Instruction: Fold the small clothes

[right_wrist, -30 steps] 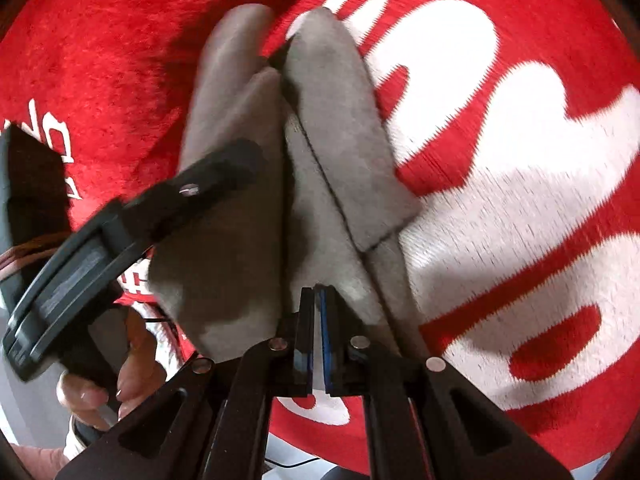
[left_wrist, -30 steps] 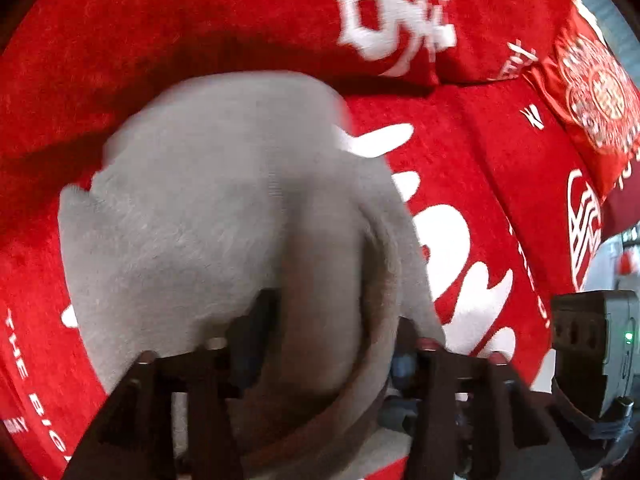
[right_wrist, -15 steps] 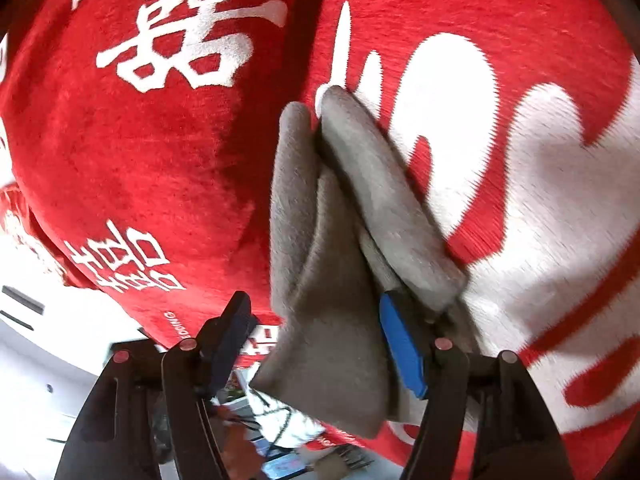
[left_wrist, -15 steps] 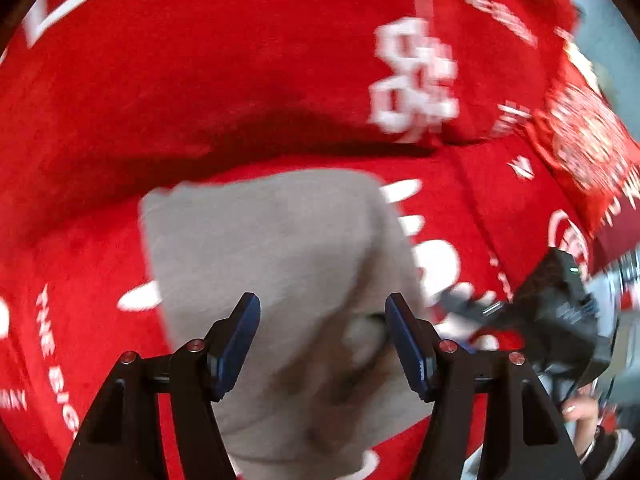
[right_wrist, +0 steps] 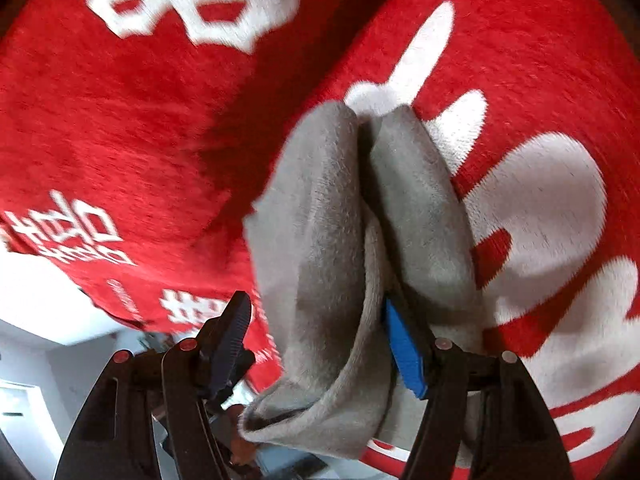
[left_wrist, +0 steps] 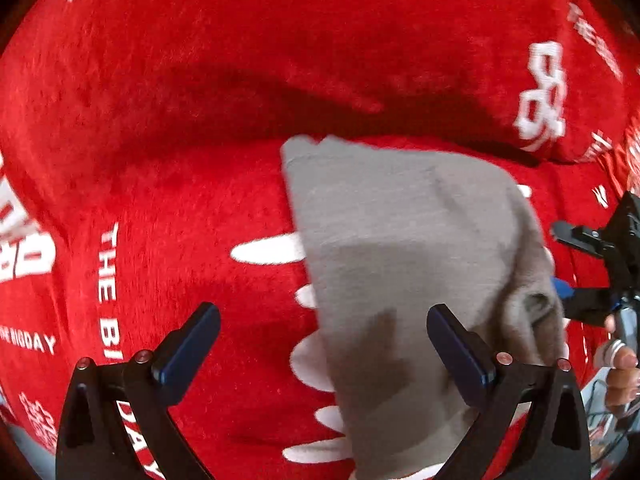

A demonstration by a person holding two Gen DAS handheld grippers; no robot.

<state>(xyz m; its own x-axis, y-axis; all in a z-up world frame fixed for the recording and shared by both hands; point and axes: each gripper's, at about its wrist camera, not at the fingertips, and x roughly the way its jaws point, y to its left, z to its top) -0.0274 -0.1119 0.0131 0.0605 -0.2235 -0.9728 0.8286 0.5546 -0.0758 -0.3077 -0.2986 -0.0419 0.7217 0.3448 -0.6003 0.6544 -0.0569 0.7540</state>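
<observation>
A small grey garment (left_wrist: 404, 256) lies folded on the red blanket (left_wrist: 168, 184). My left gripper (left_wrist: 324, 344) hovers above its left edge. Its jaws are opening wide and nothing is pressed between them; the right finger (left_wrist: 460, 352) is over the cloth, the left over bare blanket. In the right wrist view the grey garment (right_wrist: 320, 240) shows two stacked folds. My right gripper (right_wrist: 318, 340) has its jaws closing around the near end. The blue pad (right_wrist: 404, 348) is tucked against a fold, while the dark finger (right_wrist: 232, 332) stands just beside the cloth. The right gripper (left_wrist: 592, 280) also shows at the garment's right end.
The blanket carries white letters and shapes (right_wrist: 540, 208). A raised red ridge (left_wrist: 320, 60) runs behind the garment. The blanket's edge and a pale room (right_wrist: 48, 320) lie at the lower left of the right wrist view. A person's fingers (left_wrist: 620, 376) hold the right tool.
My left gripper let go of the grey garment, opened wide and slid off toward its left edge. My right gripper went from shut to spread around the garment's near end.
</observation>
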